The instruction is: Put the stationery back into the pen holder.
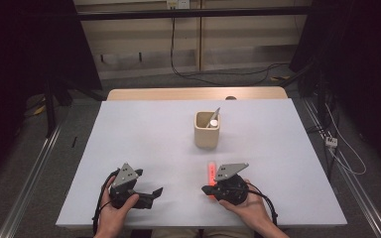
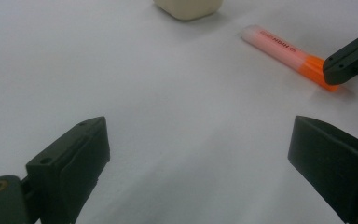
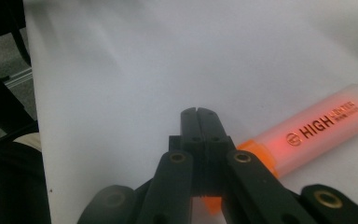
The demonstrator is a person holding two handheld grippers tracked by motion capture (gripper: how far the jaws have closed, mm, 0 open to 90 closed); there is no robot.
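The orange highlighter pen with a translucent pink cap [image 1: 210,174] lies flat on the white table [image 1: 144,144], near the front edge and right of centre, its capped end pointing towards the cream square pen holder [image 1: 207,130], which stands well apart from it near the table's middle; a grey pen [image 1: 214,118] leans inside that holder. The right gripper [image 1: 208,189], held in the person's right hand [image 1: 245,203], sits at the orange end of the highlighter; in the right gripper view [image 3: 198,114] its two black jaws are pressed flat together with no gap, and the highlighter [image 3: 307,133] lies just beside and under them, not between the tips; whether the jaws touch it I cannot tell. In the left gripper view the highlighter [image 2: 289,55] shows with the right gripper's tip against its orange end. The left gripper [image 1: 154,193], in the person's left hand [image 1: 114,210], rests low near the table's front left, well apart from the highlighter; its jaws [image 2: 198,154] stand wide apart with bare table between them.
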